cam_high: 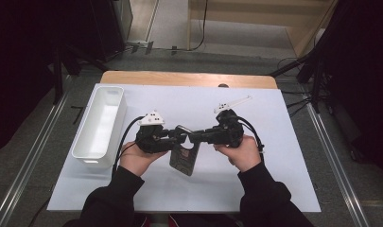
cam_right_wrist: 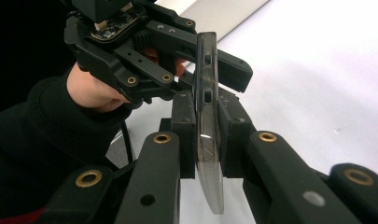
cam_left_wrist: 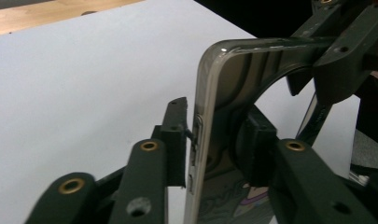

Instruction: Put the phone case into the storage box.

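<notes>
1. White table cover [cam_high: 283, 156]: the work sits near its centre; bare cover runs to 12, 3 and 6 o'clock of the grippers, and the near edge lies just behind the person's sleeves [cam_high: 265, 196]. A wooden table edge [cam_high: 189, 78] shows past the cover at 12 o'clock.
2. White bin [cam_high: 100, 124]: long, open-topped, at 9 o'clock of the grippers along the cover's left edge. It is the nearest obstacle on that side, close to the left gripper's cable but apart from it.
3. Phone case [cam_high: 184, 158]: dark, translucent, held off the table between the two grippers, lower end hanging toward 6 o'clock. In the left gripper view [cam_left_wrist: 233, 70] it stands edge-on with a round cutout; the printed pattern at the bottom is cut off and hard to read.
4. Left gripper [cam_high: 177, 135]: jaws clamped on the case's side edge, pads pressed against both faces [cam_left_wrist: 214, 154]. Its own view crops the case's lower part.
5. Right gripper [cam_high: 196, 137]: jaws clamped on the case's rim, edge-on between the pads [cam_right_wrist: 207, 140]. The left gripper and hand sit behind at 11 o'clock, hiding the case's far end.
6. Small white part [cam_high: 231, 104]: on the cover at 1 o'clock of the right gripper, clear of it; too small to identify.
</notes>
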`<state>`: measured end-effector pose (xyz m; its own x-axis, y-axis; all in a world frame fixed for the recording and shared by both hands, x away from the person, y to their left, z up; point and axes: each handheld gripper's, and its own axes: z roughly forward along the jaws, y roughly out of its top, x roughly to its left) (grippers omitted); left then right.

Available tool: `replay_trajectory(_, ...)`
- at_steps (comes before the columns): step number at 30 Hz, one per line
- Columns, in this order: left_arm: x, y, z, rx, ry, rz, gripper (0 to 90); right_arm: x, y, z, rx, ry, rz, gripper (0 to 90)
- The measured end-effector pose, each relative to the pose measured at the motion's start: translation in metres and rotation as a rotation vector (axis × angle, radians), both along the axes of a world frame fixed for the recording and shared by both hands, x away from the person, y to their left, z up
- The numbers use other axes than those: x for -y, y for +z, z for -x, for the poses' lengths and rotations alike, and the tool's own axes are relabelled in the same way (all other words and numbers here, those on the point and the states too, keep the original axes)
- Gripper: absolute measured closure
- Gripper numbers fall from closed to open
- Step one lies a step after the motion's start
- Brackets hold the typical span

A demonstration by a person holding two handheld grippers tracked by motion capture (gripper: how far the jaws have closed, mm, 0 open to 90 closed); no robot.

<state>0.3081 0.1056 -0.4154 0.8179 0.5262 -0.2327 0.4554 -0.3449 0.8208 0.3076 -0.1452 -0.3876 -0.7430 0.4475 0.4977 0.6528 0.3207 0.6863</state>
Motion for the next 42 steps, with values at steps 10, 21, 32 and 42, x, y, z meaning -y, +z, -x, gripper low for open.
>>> replay_trajectory(10,0.0004,0.0009,0.0006,-0.003,0.001,0.001,70.4,-0.0002,0.0003,0.0,0.002,-0.006,-0.002,77.7)
replay_trajectory(21,-0.0003,0.0012,0.0001,-0.013,0.001,0.009,71.5,-0.0001,0.0003,-0.0003,0.004,-0.01,-0.004,77.4)
replay_trajectory(32,-0.001,0.0025,0.0001,-0.015,-0.007,0.009,71.9,-0.0002,0.0009,0.0004,0.011,-0.012,-0.003,76.1)
replay_trajectory(42,-0.0012,0.0042,0.0011,-0.011,-0.011,0.018,71.9,-0.0006,0.0014,0.0011,0.031,-0.016,0.004,71.6)
